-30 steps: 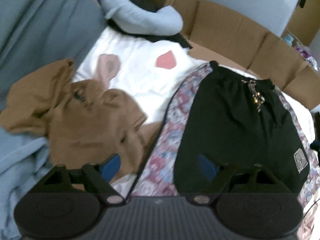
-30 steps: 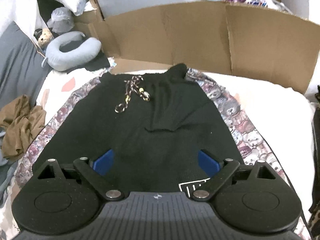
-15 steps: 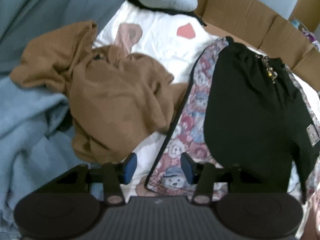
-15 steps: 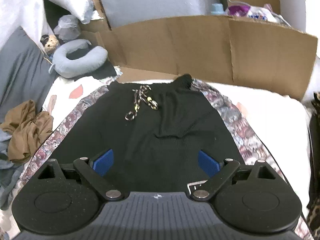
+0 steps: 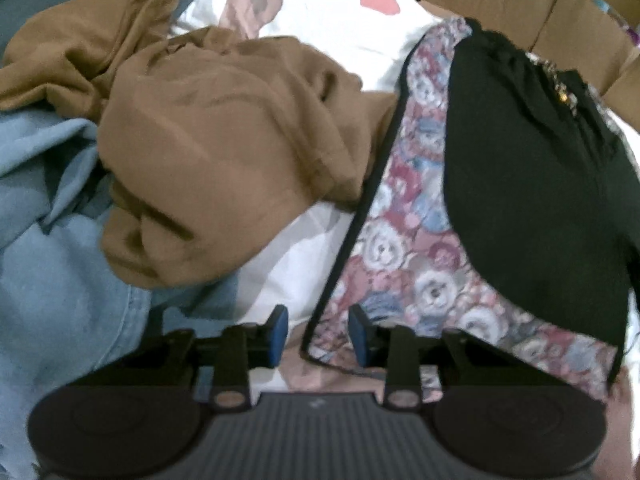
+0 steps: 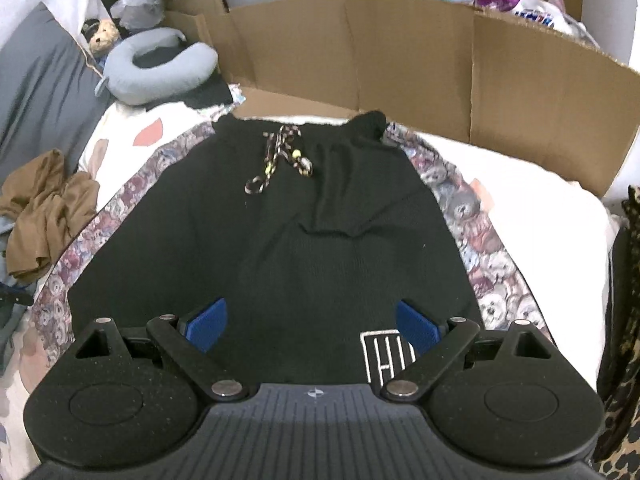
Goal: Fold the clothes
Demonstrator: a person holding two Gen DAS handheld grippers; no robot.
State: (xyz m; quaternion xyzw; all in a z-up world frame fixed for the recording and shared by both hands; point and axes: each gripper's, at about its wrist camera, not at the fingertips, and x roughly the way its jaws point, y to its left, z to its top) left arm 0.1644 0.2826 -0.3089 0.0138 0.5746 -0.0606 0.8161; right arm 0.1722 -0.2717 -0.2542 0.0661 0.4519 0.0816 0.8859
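Nearest, my left gripper (image 5: 316,334) stood with its blue pads a narrow gap apart, straddling the dark-trimmed corner of the teddy-print cloth (image 5: 404,248), gripping nothing. My right gripper (image 6: 312,326) was spread wide over the hem of the black shorts (image 6: 280,240), lying flat on that cloth. Left lay a crumpled brown garment (image 5: 224,152); beyond, a cardboard wall (image 6: 420,64).

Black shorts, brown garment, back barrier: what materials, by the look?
Black shorts: matte knit, probably cotton jersey; fine ribbed texture, soft creases, braided drawstring.
Brown garment: thin, smooth fabric with a slight sheen; crumples in soft folds. Fibre unclear.
Back barrier: plain brown corrugated cardboard, matte; vertical fold creases and raw cut edges.
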